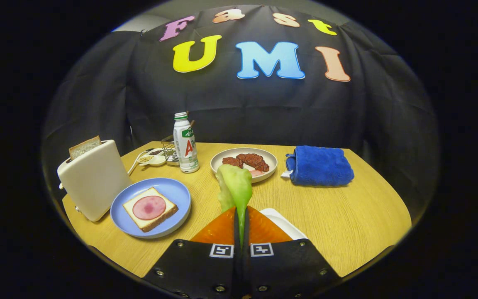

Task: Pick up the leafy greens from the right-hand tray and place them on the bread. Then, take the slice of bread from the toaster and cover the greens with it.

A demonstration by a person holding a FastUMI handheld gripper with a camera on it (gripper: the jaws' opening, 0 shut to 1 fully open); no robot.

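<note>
the tongs (239,216) are clamped on the leafy greens (235,187), held up over the table with the white tray (282,222) just right of the tips. the open bread with ham (149,207) lies ahead to the left, bare of greens; the toaster (93,178) holds its slice (84,147). laying greens and covering seem left. the bottle (186,143) label is too small to read.

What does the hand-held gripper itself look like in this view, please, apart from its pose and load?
The hand-held gripper has two wedge-shaped fingers tapering forward. Each is mounted on a black block studded with small metal screws, and each block carries a square black-and-white marker near the finger's base. No cables or sleeve are visible.
</note>
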